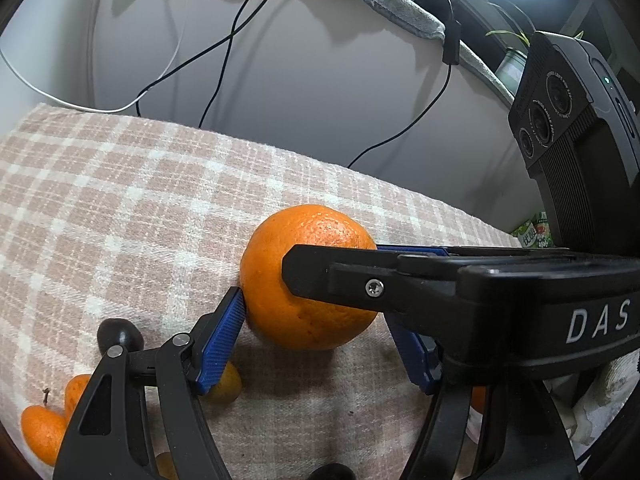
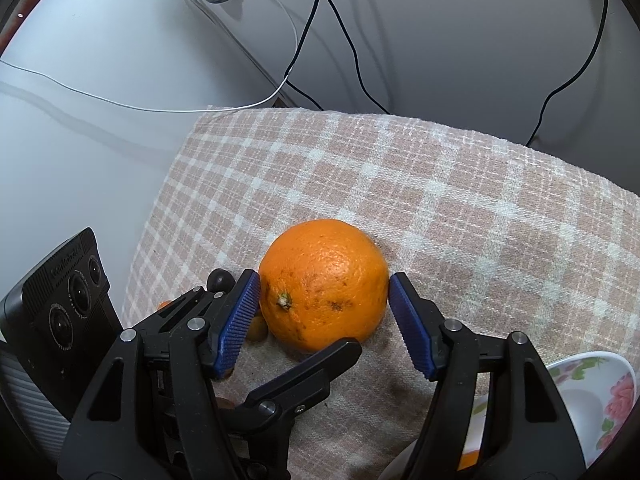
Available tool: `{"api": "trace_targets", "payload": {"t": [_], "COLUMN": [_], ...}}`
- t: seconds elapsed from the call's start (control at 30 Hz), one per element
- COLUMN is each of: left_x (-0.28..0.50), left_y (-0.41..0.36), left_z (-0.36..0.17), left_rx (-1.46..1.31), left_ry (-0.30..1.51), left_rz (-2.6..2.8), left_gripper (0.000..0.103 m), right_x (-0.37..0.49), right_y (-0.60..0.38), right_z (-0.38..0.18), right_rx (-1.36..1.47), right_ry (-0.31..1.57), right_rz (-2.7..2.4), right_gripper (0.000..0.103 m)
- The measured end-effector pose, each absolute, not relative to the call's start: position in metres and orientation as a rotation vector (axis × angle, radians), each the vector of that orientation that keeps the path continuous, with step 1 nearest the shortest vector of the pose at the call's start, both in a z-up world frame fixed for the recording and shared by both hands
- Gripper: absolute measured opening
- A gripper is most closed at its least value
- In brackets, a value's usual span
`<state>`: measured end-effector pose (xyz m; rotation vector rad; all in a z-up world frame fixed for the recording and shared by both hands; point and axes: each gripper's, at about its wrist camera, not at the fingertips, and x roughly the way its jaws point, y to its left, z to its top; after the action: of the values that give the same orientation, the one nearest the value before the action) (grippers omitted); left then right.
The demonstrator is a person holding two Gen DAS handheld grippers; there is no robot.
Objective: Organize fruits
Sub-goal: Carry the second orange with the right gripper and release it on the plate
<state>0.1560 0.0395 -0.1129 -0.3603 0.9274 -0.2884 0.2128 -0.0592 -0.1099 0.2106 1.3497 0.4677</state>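
A large orange (image 1: pixel 308 280) rests on the checked cloth (image 1: pixel 140 200). Both grippers are around it. My left gripper (image 1: pixel 316 320) has its blue pads (image 1: pixel 222 340) against or very near the orange's sides. My right gripper (image 2: pixel 324 312) also brackets the orange (image 2: pixel 324 284), its blue pads (image 2: pixel 240 320) touching or almost touching both sides. One right finger crosses in front of the orange in the left wrist view (image 1: pixel 360 276). A left finger shows below the orange in the right wrist view (image 2: pixel 304 372). The orange still sits on the cloth.
Small tangerines (image 1: pixel 40 432) and a dark round fruit (image 1: pixel 120 336) lie at the cloth's lower left. A floral bowl (image 2: pixel 592 396) stands at the lower right. Black and white cables (image 2: pixel 320 40) hang over the grey wall behind the cloth.
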Motion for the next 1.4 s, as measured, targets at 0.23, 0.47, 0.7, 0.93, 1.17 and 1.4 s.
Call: {"api": "trace_targets", "payload": {"t": [0.23, 0.47, 0.7, 0.93, 1.17, 1.4], "left_x": [0.151, 0.146, 0.140, 0.137, 0.133, 0.131], "left_y": [0.038, 0.036, 0.019, -0.007, -0.038, -0.078], "left_z": [-0.109, -0.096, -0.080, -0.067, -0.054, -0.049], "left_rx": [-0.360, -0.353, -0.331, -0.310, -0.279, -0.245], "left_ry": [0.917, 0.886, 0.853, 0.833, 0.808, 0.805], "left_rz": [-0.283, -0.290, -0.311, -0.342, -0.382, -0.437], "left_gripper": [0.071, 0.070, 0.070, 0.070, 0.069, 0.069], "right_x": [0.209, 0.202, 0.192, 0.178, 0.162, 0.145], "right_y": [-0.062, -0.067, -0.083, -0.107, -0.137, -0.175], "right_z": [-0.106, -0.091, -0.071, -0.055, -0.035, -0.024], "right_rx": [0.210, 0.215, 0.222, 0.235, 0.253, 0.278], "right_ry": [1.342, 1.309, 1.269, 1.236, 1.195, 1.164], "right_rz": [0.470, 0.478, 0.470, 0.447, 0.413, 0.361], "right_gripper": [0.069, 0.069, 0.069, 0.069, 0.069, 0.069]}}
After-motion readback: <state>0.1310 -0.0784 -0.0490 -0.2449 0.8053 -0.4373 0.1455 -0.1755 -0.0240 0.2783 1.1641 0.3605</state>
